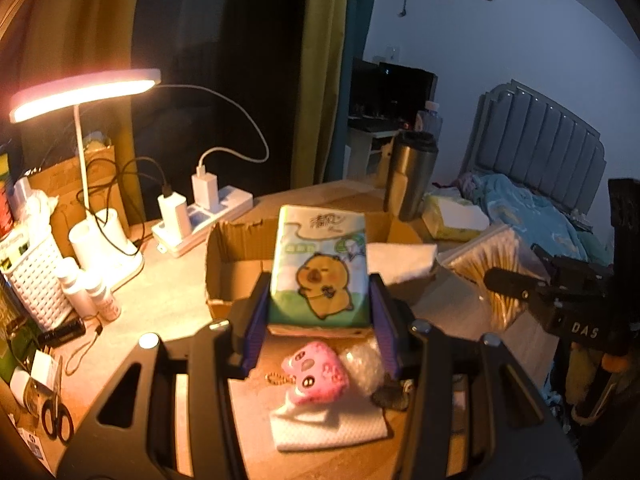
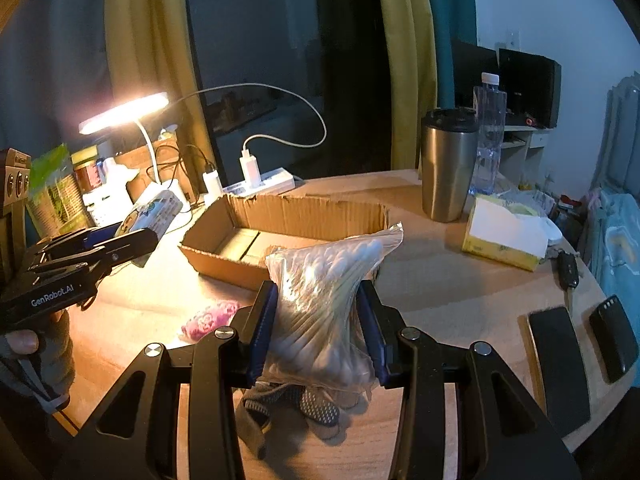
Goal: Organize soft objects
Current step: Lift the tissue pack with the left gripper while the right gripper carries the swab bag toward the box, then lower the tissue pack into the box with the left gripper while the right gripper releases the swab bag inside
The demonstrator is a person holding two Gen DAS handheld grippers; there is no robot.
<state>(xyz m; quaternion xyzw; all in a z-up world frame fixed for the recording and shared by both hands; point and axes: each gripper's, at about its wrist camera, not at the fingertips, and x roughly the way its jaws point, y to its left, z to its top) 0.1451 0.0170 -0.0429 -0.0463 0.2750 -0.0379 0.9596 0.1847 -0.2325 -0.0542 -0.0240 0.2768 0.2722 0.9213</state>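
My left gripper point(image 1: 319, 304) is shut on a tissue pack point(image 1: 320, 268) with a cartoon capybara, held above the near edge of an open cardboard box point(image 1: 224, 256). My right gripper point(image 2: 318, 316) is shut on a clear bag of cotton swabs point(image 2: 324, 296), held above the table in front of the box point(image 2: 280, 216). The left gripper and tissue pack also show in the right wrist view point(image 2: 148, 216); the right gripper and swab bag show in the left wrist view point(image 1: 492, 256). A pink plush toy point(image 1: 318, 372) lies on a white cloth point(image 1: 328, 428). A grey glove point(image 2: 288, 408) lies under the right gripper.
A lit desk lamp point(image 1: 84, 92), power strip with chargers point(image 1: 204, 216), steel tumbler point(image 2: 448, 164), water bottle point(image 2: 488, 136), yellow tissue box point(image 2: 504, 236), two phones point(image 2: 560, 364), a car key point(image 2: 568, 268), white basket point(image 1: 32, 276) and scissors point(image 1: 56, 420) crowd the table.
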